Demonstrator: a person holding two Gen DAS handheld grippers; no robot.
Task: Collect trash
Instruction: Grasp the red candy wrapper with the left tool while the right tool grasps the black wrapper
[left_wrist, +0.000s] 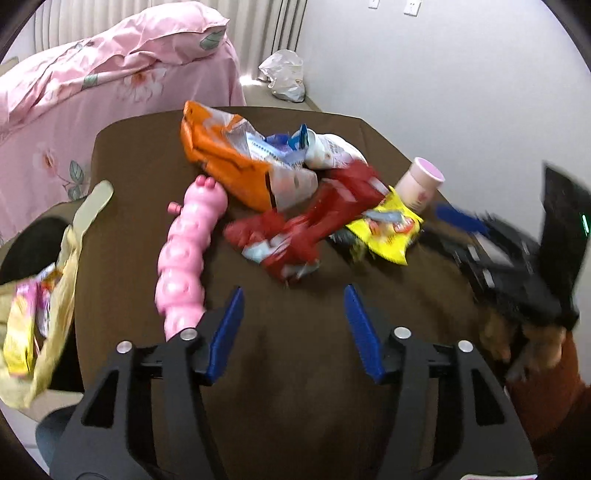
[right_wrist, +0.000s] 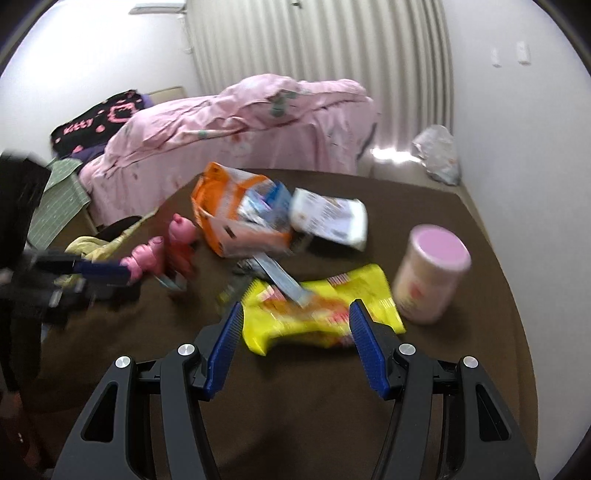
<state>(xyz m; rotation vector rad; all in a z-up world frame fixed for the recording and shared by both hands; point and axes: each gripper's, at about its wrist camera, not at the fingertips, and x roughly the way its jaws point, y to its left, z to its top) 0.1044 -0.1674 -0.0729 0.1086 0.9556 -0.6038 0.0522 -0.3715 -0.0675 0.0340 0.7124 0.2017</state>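
1. Yellowish plastic bag (left_wrist: 40, 295) is hanging off the left edge of the brown table (left_wrist: 295, 350) in the left view, and it's already holding a couple of wrappers, so some collecting looks done.
2. Next along, a pink toy (left_wrist: 184, 251) is lying on the table; probably not trash, just guessing.
3. Left tongs (left_wrist: 293, 325) are hovering over bare cloth with the jaws standing wide and nothing between them.
4. Most of the trash is still sitting mid-table: an orange bag (left_wrist: 225, 173), a white packet (left_wrist: 332, 151), a red wrapper (left_wrist: 314, 225), a yellow wrapper (left_wrist: 388, 229) and a pink-lidded cup (left_wrist: 421, 184) standing upright. So I'd say the job's closer to its start than its finish.
5. Right tongs (right_wrist: 295, 328) are also gaping wide, not gripping anything, with that yellow wrapper (right_wrist: 321, 314) lying just ahead between the tips, likely the next pick.
6. View differences: only the left camera is showing the bag's contents and the red wrapper clearly. The right camera is showing the cup (right_wrist: 428, 273) up close and a black blanket (right_wrist: 96, 122) back by the wall.
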